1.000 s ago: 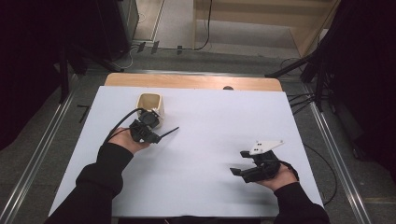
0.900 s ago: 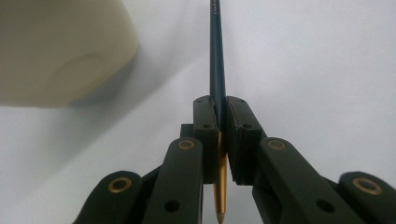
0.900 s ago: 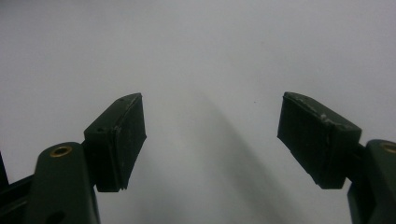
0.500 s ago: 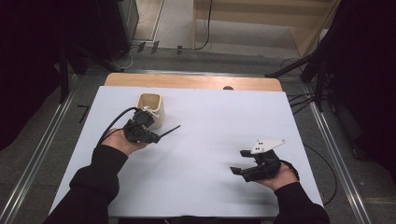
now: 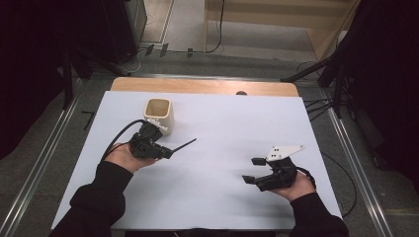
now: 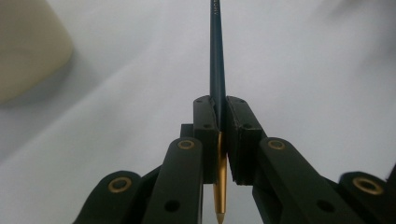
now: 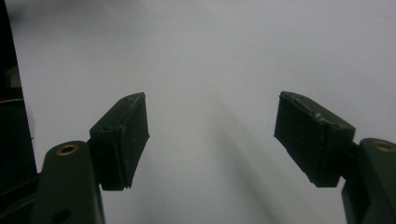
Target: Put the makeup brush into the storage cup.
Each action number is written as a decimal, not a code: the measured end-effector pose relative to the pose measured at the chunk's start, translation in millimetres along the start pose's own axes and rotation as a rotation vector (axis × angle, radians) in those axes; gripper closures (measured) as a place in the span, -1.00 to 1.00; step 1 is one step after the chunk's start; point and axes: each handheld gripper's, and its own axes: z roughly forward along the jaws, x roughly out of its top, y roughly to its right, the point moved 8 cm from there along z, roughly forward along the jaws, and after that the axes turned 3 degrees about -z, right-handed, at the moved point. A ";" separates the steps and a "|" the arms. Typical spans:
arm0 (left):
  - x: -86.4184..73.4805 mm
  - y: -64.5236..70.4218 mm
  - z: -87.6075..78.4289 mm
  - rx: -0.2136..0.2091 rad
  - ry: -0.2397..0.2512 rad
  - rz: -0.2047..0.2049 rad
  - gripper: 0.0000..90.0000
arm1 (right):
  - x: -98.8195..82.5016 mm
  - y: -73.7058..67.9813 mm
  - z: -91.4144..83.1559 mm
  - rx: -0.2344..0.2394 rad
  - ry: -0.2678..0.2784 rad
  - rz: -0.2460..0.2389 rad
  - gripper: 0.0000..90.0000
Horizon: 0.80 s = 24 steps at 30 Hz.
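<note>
- The left gripper [image 5: 168, 149], at the left of the frame, squeezes a thin dark pencil with a gold end [image 5: 184, 144].
- It has slid a little up and right since before, staying just below the cream square cup [image 5: 159, 114].
- The right gripper [image 5: 253, 170], lower right, is wide open with nothing in it and has not moved on the white table [image 5: 227, 118].

I noted a white table [image 5: 207, 197] with a wooden far edge, grey floor [image 5: 44, 148] around it, dark surroundings and floor cables [image 5: 316, 106].
</note>
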 end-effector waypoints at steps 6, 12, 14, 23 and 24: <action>-5.8 10.2 -0.2 -0.042 0.002 0.041 0.87 | 3.8 -3.5 0.4 0.012 0.013 -0.021 -0.48; -11.3 25.4 -0.2 -0.113 0.012 0.096 0.87 | 5.9 -6.4 0.2 0.030 0.019 -0.037 -0.51; -12.6 30.5 0.1 -0.134 0.010 0.115 0.87 | 7.1 -7.1 0.3 0.037 0.022 -0.048 -0.51; -17.6 54.4 7.9 -0.211 -0.015 0.235 0.87 | 17.7 -15.0 3.7 0.115 0.022 -0.139 -0.51; -17.5 56.5 7.8 -0.205 -0.017 0.263 0.87 | 18.9 -15.7 4.3 0.125 0.026 -0.145 -0.51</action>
